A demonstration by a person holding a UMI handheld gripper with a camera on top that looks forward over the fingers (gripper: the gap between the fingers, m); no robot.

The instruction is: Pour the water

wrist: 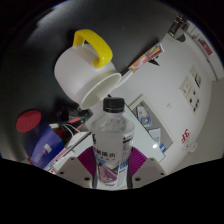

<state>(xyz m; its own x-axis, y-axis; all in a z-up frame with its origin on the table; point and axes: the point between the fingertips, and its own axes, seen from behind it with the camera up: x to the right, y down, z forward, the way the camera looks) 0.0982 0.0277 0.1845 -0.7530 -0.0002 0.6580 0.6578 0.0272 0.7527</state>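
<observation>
Gripper view: tongs (pixel 110 172) closed on a clear water bottle (pixel 111 140) with black cap, both pink pads (pixel 86 162) against its sides; white cup (pixel 82 74) with yellow handle just beyond it, mouth tipped toward the bottle

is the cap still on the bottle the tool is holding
Yes, the bottle sits between the tool's pink-padded fingers with its black cap in place, just below the white cup with the yellow handle.

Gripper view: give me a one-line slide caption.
Gripper shut on a clear water bottle, black cap on, just below a white jug with a yellow handle.
</observation>
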